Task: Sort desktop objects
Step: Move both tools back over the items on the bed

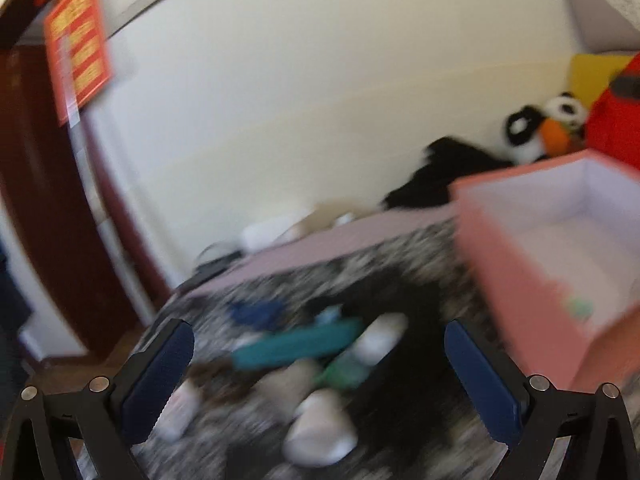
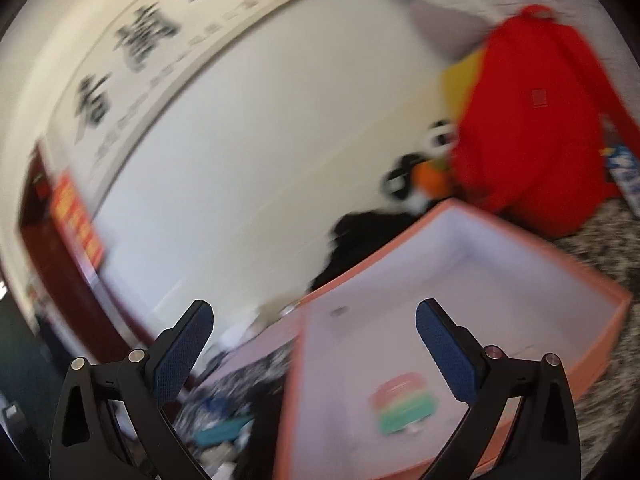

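Observation:
Both views are motion-blurred. My left gripper [image 1: 320,360] is open above a cluster of small objects on a black-and-white patterned cloth [image 1: 400,264]: a teal oblong item [image 1: 296,344], a green piece [image 1: 344,372], a blue piece [image 1: 256,312] and white rounded items [image 1: 320,432]. A pink box [image 1: 532,300] with a white inside stands at the right. My right gripper [image 2: 316,344] is open over that pink box [image 2: 600,340], whose floor holds a pink, white and green striped item [image 2: 402,404]. The teal item [image 2: 222,432] shows at lower left.
A red bag [image 2: 532,120] and a yellow cushion [image 2: 460,80] lie behind the box, beside black-and-white plush toys [image 1: 536,128] and a dark garment [image 1: 436,172]. A cream wall [image 1: 280,100] runs behind, with a dark wooden door frame [image 1: 36,200] and a red poster [image 1: 76,44] on the left.

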The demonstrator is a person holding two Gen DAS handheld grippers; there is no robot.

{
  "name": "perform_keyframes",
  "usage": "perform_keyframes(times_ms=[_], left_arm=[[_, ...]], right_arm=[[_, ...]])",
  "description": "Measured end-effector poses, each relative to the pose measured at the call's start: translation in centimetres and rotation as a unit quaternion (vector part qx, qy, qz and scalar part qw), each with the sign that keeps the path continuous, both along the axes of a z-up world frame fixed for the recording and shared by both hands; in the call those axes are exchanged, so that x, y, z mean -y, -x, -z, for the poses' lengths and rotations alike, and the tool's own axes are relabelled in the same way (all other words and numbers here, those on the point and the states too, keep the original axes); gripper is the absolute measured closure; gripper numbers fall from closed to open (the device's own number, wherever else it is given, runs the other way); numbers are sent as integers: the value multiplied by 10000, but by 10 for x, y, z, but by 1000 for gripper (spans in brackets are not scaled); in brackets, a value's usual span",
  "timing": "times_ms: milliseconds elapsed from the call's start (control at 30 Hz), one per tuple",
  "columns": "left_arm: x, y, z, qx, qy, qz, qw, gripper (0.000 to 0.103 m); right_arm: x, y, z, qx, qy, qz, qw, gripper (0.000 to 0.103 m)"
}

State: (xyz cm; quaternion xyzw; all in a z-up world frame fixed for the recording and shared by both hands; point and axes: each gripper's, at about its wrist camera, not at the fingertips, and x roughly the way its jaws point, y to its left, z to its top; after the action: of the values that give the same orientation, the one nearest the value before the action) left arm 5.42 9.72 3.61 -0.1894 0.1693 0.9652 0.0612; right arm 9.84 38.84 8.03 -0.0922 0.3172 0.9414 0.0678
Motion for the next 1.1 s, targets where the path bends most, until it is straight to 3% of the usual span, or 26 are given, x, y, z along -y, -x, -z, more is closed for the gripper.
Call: perform_keyframes(times_ms=[67, 200, 333, 467, 600, 700, 900, 1100], left_arm=[[31, -2, 18, 85, -88, -221, 9997, 0], [79, 15, 50, 631, -490, -701, 9943, 0], [94, 52, 61, 702, -735, -799, 9916, 0], [101, 84, 72, 641, -946, -807, 9902, 0], [107, 112, 97, 1064, -1168, -437, 9865, 0], [109, 126, 121, 1547, -1310, -275, 9789, 0], [108, 116, 121, 1558, -1454, 325, 9765, 0], [92, 87, 111, 1279, -1243, 1216, 9764, 0]], right_arm=[[28, 7, 2, 65, -195, -345, 9992, 0], [83, 22, 5, 194, -584, -1033, 9927, 0], [139, 37, 8, 323, -970, -1715, 9799, 0], [179, 74, 33, 1042, -1030, -1709, 9743, 0], [190, 127, 82, 1970, -320, -1633, 9662, 0], [189, 150, 107, 2448, -204, -1621, 9557, 3], [188, 155, 100, 2263, -679, -1517, 9598, 18], [182, 153, 99, 2133, -819, -1596, 9604, 19]])
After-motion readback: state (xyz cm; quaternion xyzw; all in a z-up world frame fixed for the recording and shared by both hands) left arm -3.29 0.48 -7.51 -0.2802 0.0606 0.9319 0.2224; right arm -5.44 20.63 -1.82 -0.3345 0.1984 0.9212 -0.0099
